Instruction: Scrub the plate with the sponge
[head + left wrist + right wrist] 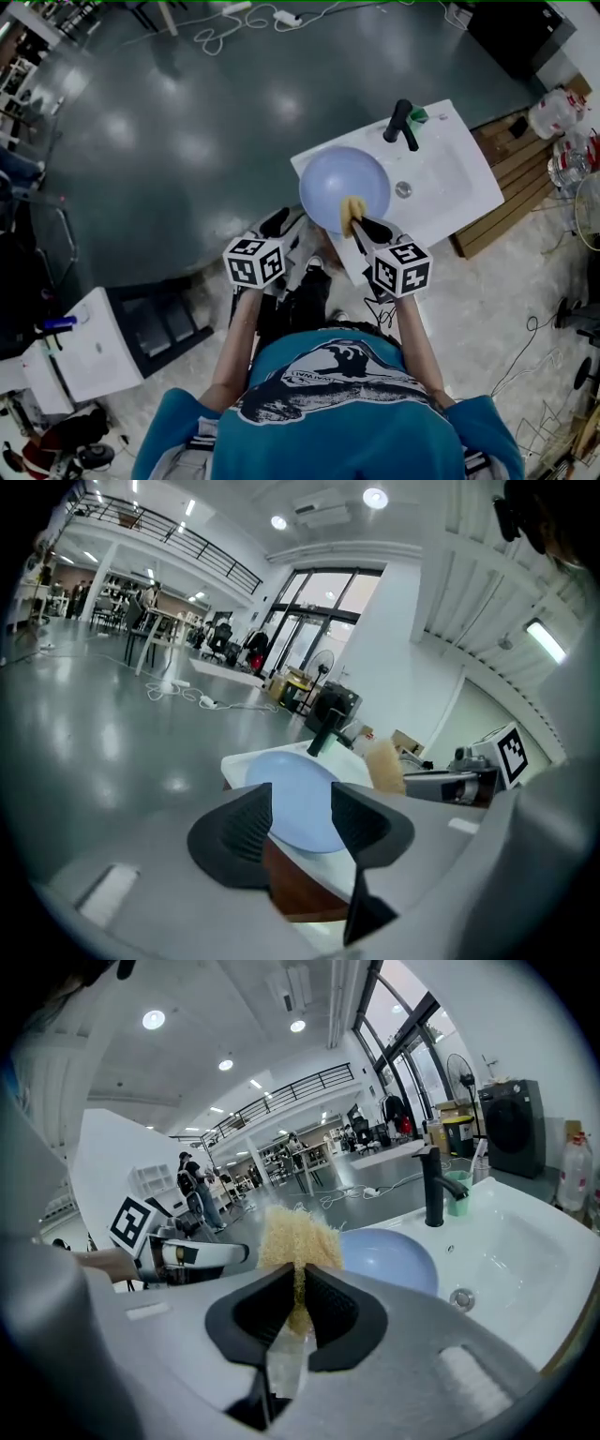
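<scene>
**Plate**: pale blue, on the sink, at 7 o'clock from the faucet.

**Sponge**: yellow, at the plate's 6 o'clock rim. It is clamped between the jaws of the right gripper, with its working end left free, probably for scrubbing.

**Left gripper**: jaws apart and empty, at the plate's 8 o'clock, probably placed there to steady the plate.

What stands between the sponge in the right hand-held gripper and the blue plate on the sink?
Nothing visible does. The sponge, clamped in the right hand-held gripper, is at the plate's near rim. The faucet stands beyond the plate; the open left hand-held gripper is off to one side.
</scene>
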Demonstrator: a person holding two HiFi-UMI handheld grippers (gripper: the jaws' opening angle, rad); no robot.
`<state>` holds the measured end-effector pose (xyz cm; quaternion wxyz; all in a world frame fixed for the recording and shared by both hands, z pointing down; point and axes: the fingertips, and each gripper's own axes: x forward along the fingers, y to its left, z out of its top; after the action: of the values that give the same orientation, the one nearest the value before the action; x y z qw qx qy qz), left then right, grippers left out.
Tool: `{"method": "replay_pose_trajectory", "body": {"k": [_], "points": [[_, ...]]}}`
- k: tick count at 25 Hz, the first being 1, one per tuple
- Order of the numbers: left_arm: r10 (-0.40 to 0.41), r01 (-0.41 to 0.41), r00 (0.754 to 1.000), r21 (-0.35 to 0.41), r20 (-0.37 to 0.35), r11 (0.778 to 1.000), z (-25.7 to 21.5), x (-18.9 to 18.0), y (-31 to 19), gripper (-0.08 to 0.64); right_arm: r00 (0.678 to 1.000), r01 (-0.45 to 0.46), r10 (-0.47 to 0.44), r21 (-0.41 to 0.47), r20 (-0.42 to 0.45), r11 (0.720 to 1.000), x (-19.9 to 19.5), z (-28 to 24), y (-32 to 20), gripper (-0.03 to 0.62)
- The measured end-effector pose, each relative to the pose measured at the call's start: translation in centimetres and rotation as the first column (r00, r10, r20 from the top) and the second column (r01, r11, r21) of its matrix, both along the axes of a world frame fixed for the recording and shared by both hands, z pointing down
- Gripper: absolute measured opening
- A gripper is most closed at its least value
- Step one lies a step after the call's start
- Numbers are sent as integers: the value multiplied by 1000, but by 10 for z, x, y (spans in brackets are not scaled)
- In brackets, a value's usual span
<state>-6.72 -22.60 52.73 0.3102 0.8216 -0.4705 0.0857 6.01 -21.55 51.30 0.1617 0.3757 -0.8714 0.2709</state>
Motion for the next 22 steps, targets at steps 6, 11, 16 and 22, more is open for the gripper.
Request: {"method": "replay_pose_trajectory", "body": {"k": [6,11,16,22], "points": [[72,-68,997,-137,28,988,54,-6,-40,221,997,13,-15,-24,-71,1000,-15,15,-47,34],[91,-96,995,-247,-32,964,91,-2,-58,216,990,29,-39,-73,-137,997,-33,43,-84,34],[69,-108,989,-328,-129,938,112,4,-67,205,980,41,-68,-141,-187,989,-54,77,-108,34],[65,-116,986,-350,-154,929,122,9,-70,106,964,68,-126,-244,-233,968,-80,118,-114,34]]}}
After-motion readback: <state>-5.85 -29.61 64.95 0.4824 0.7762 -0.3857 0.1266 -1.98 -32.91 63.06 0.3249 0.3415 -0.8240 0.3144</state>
